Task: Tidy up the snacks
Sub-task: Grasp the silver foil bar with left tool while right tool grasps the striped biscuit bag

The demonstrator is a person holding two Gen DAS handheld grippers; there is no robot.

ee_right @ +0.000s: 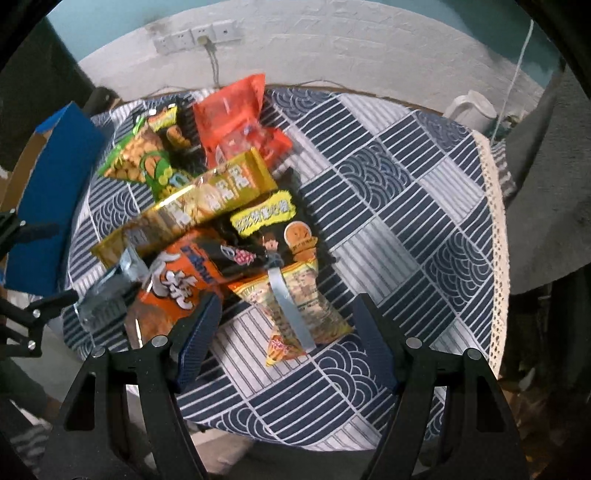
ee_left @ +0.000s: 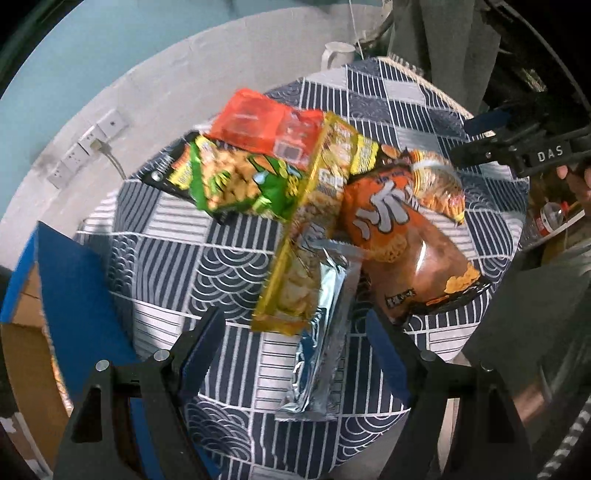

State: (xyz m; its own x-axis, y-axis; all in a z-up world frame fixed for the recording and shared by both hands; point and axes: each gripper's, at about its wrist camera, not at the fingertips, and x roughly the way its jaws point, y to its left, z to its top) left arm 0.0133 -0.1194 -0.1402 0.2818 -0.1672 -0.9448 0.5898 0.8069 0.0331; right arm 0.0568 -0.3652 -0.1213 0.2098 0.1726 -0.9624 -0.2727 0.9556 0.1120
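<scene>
A pile of snack bags lies on the round table with a navy patterned cloth (ee_left: 229,266). In the left wrist view: a red-orange bag (ee_left: 266,125), a green bag (ee_left: 236,181), a long yellow bag (ee_left: 314,229), a silver foil bag (ee_left: 325,343) and an orange bag (ee_left: 399,243). My left gripper (ee_left: 295,332) is open around the near end of the silver and yellow bags. In the right wrist view my right gripper (ee_right: 288,317) is open just above a yellow-black bag (ee_right: 291,291), beside the orange bag (ee_right: 177,291). The other gripper (ee_left: 491,151) shows at upper right.
A blue-flapped cardboard box (ee_left: 70,280) stands at the table's left; it also shows in the right wrist view (ee_right: 51,192). A white kettle (ee_right: 469,110) sits at the far edge. Wall sockets (ee_right: 195,35) and a cable are behind. The cloth (ee_right: 424,192) right of the pile is bare.
</scene>
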